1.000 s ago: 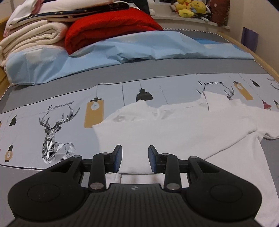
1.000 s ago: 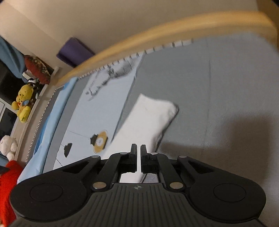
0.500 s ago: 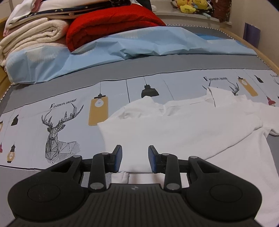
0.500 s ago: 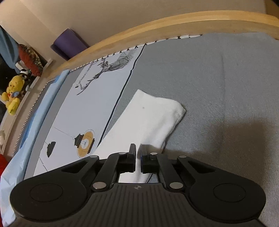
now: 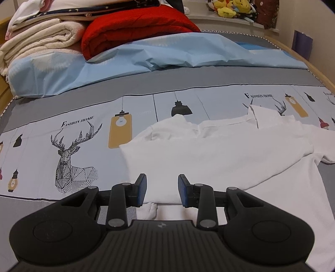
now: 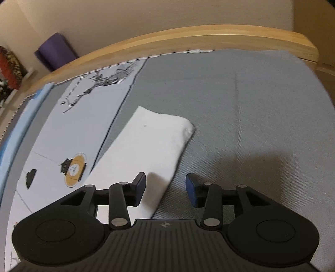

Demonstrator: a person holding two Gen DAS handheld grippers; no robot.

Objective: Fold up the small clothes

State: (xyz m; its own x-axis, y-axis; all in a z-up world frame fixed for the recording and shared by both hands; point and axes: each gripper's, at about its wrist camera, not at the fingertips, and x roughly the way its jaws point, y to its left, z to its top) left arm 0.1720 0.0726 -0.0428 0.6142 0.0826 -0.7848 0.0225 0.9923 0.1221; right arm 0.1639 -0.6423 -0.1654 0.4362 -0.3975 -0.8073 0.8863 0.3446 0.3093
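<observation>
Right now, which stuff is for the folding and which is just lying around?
For the folding:
- white shirt, its sleeve
- left gripper
- right gripper, jaws opening

Just lying around:
- red blanket
- cream blanket
- blue sheet
- plush toys

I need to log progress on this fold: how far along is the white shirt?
Done: the white shirt lies on the bedsheet with one layer folded across its body. In hand: the right gripper jaws are opening over the sleeve, not pinching it; the left gripper is open. Left: the remaining folds.
</observation>
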